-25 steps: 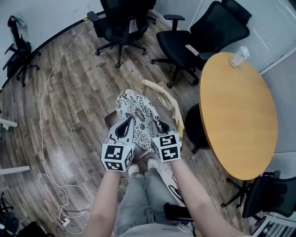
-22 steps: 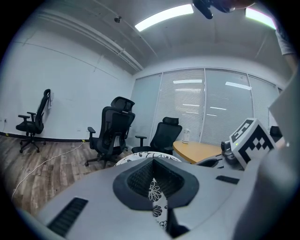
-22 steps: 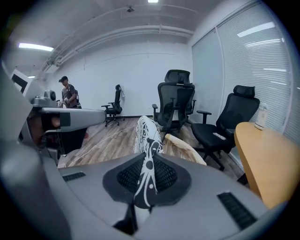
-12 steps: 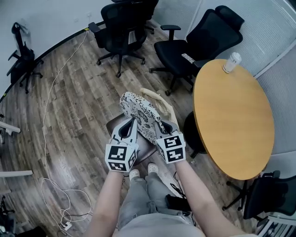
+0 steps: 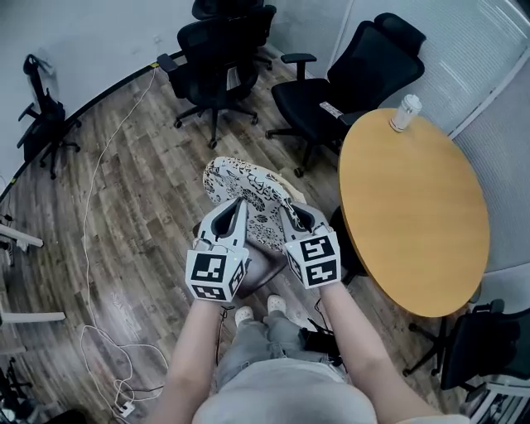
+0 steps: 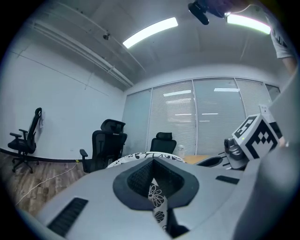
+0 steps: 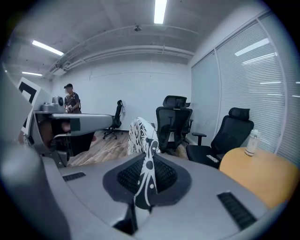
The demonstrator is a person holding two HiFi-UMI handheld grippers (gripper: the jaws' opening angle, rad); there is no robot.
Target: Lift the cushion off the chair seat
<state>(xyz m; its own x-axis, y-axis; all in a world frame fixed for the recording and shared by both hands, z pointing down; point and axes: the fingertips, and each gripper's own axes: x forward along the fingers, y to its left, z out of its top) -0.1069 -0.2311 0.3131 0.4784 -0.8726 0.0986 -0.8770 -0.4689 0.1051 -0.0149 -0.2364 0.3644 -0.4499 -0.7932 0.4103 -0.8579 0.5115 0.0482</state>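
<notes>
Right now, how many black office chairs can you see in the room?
5: left-wall chair; nearer top chair; farther top chair, cut by the frame; table-side chair next to the round table; bottom-right chair, partly cut off. Others may be hidden.

On the left, wide free wood floor [image 5: 149, 190], crossed only by a thin white cable [image 5: 85, 224] lying flat. On the right, blocked close beside the right gripper [image 5: 291, 211] by the round table [image 5: 414, 215], with a bottle [image 5: 404, 113] at its far edge. Ahead, past the cushion [image 5: 248, 192] clamped by this one and the left gripper [image 5: 238, 205], two black office chairs [image 5: 217, 54] [image 5: 356, 70], with a floor gap between them. Below, a small chair seat [image 5: 258, 263].
</notes>
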